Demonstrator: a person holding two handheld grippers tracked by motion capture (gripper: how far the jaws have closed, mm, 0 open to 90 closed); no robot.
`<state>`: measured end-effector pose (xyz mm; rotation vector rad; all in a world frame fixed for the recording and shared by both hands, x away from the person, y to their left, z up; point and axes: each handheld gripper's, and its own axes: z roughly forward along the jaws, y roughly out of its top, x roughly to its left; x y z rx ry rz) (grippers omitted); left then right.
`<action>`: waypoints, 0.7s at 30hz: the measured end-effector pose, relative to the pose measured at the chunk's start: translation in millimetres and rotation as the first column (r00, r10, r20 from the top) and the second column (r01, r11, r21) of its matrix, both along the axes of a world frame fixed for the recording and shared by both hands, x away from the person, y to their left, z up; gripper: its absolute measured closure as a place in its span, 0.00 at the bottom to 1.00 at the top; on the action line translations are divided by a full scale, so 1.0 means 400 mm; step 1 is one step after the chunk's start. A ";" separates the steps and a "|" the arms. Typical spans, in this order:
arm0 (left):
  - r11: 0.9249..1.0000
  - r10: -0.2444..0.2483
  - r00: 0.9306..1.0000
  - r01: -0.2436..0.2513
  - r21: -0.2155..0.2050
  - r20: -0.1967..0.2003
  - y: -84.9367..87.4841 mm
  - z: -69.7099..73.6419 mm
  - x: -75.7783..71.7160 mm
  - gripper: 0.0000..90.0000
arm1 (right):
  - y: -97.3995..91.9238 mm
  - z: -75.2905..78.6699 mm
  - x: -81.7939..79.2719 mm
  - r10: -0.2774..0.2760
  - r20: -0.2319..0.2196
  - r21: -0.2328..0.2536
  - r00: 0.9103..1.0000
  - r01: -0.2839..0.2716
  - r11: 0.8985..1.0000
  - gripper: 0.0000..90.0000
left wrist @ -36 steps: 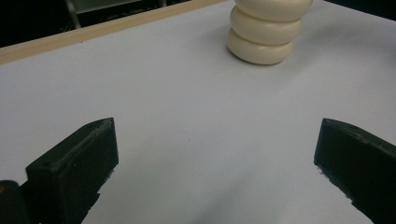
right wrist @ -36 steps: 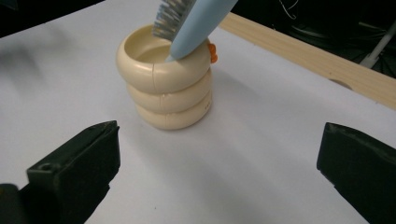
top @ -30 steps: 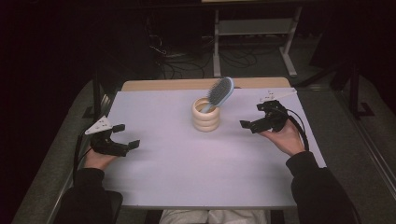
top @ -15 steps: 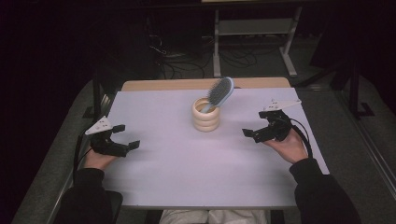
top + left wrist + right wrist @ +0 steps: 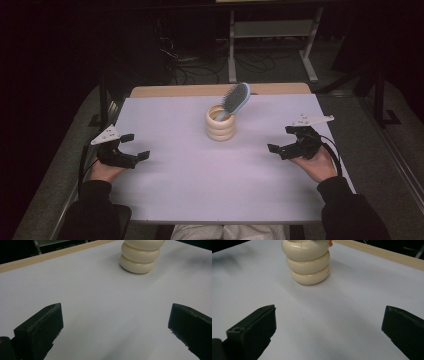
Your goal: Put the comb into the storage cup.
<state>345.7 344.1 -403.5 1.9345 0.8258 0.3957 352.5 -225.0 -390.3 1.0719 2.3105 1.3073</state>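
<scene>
The left gripper (image 5: 134, 146) is resting near the table's (image 5: 200, 190) left edge, jaws spread wide and gripping nothing; the right gripper (image 5: 281, 139) is sitting opposite, equally wide and empty. Between them, farther forward and well apart from both, a cream ringed holder (image 5: 220, 122) is standing upright; a blue hairbrush (image 5: 235, 99) is leaning inside it, bristle head tilting up toward the right gripper's side.

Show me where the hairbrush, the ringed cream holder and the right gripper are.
hairbrush (image 5: 236, 97), high view, on the bristle head.
ringed cream holder (image 5: 308, 263), right gripper view, on its middle ring.
right gripper (image 5: 283, 139), high view, midway between its open fingertips.
</scene>
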 end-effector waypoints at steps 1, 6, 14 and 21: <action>1.000 0.000 1.000 0.000 -0.001 0.000 0.000 0.000 0.000 0.00 | -0.003 -0.001 -0.002 -0.001 0.001 0.002 1.000 0.001 1.000 0.00; 1.000 0.000 1.000 0.000 -0.001 -0.003 0.002 -0.002 -0.001 0.00 | -0.019 -0.006 -0.013 -0.007 0.003 0.012 1.000 0.007 1.000 0.00; 1.000 0.009 1.000 -0.010 -0.012 -0.004 0.009 -0.004 -0.004 0.00 | -0.051 -0.018 -0.033 -0.025 0.003 0.014 1.000 0.025 1.000 0.00; 1.000 0.009 1.000 -0.010 -0.012 -0.018 0.012 -0.009 -0.001 0.00 | -0.078 -0.026 -0.053 -0.040 0.001 0.008 0.999 0.040 0.999 0.00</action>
